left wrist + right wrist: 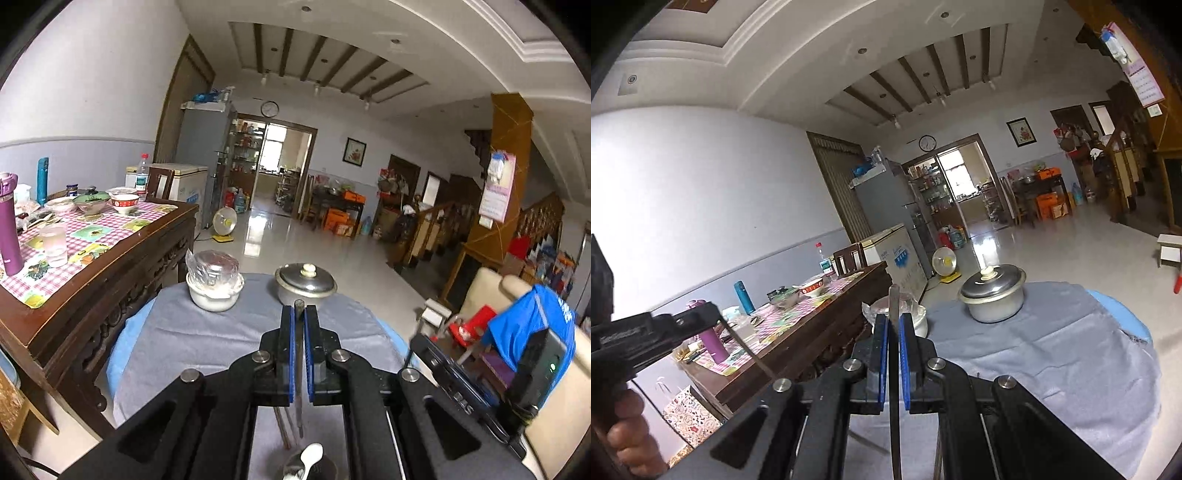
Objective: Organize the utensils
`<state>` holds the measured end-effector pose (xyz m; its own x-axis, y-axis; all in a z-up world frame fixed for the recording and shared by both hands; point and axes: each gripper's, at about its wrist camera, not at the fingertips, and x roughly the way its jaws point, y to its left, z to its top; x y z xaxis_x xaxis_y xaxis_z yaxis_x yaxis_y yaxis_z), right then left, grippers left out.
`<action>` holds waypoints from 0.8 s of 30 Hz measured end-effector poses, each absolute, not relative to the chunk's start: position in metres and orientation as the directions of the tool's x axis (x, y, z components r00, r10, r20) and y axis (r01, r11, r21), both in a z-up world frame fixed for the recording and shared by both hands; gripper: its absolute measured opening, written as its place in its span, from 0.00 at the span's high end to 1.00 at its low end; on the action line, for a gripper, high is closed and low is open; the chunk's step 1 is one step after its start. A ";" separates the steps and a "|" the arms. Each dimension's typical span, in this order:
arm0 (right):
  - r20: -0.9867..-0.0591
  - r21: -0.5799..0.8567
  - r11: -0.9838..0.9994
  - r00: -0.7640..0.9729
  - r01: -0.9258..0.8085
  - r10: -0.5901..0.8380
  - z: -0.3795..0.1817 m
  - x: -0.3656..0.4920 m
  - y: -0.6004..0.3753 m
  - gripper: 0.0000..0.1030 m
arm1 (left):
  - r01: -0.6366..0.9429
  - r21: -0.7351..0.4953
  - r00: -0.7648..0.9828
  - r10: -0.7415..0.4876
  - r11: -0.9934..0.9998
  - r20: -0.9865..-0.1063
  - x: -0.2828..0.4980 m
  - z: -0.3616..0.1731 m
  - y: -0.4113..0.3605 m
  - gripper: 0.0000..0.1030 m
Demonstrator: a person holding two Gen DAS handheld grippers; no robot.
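Left tool (299,314) clenched on metal handle (299,354), right tool (894,325) clenched on flat utensil (894,369).

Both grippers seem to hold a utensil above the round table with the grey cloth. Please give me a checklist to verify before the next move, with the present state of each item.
1. Left gripper clamps the thin metal utensil handle: ok.
2. Right gripper clamps the flat dark metal utensil: ok.
3. Which utensil each one is: cannot tell, the working ends are hidden.
4. White spoon lies in a dish below the left gripper: ok.
5. Lidded metal pot and plastic-wrapped white bowl stand apart from both grippers: ok.
6. Grey cloth lies flat: not ok, wrinkled at the edge.
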<state>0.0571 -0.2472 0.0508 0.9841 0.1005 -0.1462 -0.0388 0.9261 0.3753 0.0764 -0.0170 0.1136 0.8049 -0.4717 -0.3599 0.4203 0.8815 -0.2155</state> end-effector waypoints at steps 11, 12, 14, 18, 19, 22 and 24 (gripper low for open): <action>-0.179 0.320 0.947 0.981 -0.015 0.076 0.018 0.066 -0.233 0.93 | 0.432 -0.226 0.747 -0.487 0.873 -0.453 0.071 0.082 -0.019 0.95; -0.184 0.318 0.948 0.980 -0.017 0.079 0.015 0.067 -0.231 0.93 | 0.432 -0.225 0.740 -0.486 0.873 -0.465 0.072 0.078 -0.020 0.95; -0.192 0.321 0.947 0.977 -0.021 0.087 0.011 0.068 -0.230 0.93 | 0.432 -0.224 0.727 -0.484 0.874 -0.487 0.072 0.071 -0.023 0.95; -0.208 0.316 0.948 0.974 -0.020 0.090 0.004 0.066 -0.228 0.93 | 0.426 -0.222 0.709 -0.476 0.877 -0.520 0.075 0.058 -0.026 0.95; -0.209 0.315 0.949 0.974 -0.021 0.091 0.002 0.064 -0.228 0.93 | 0.424 -0.224 0.705 -0.475 0.878 -0.527 0.075 0.055 -0.026 0.95; -0.216 0.312 0.949 0.971 -0.029 0.101 -0.001 0.057 -0.226 0.93 | 0.418 -0.225 0.694 -0.469 0.880 -0.546 0.078 0.050 -0.026 0.95; -0.223 0.298 0.954 0.969 -0.036 0.107 -0.003 0.053 -0.223 0.93 | 0.415 -0.222 0.687 -0.464 0.882 -0.559 0.078 0.047 -0.026 0.95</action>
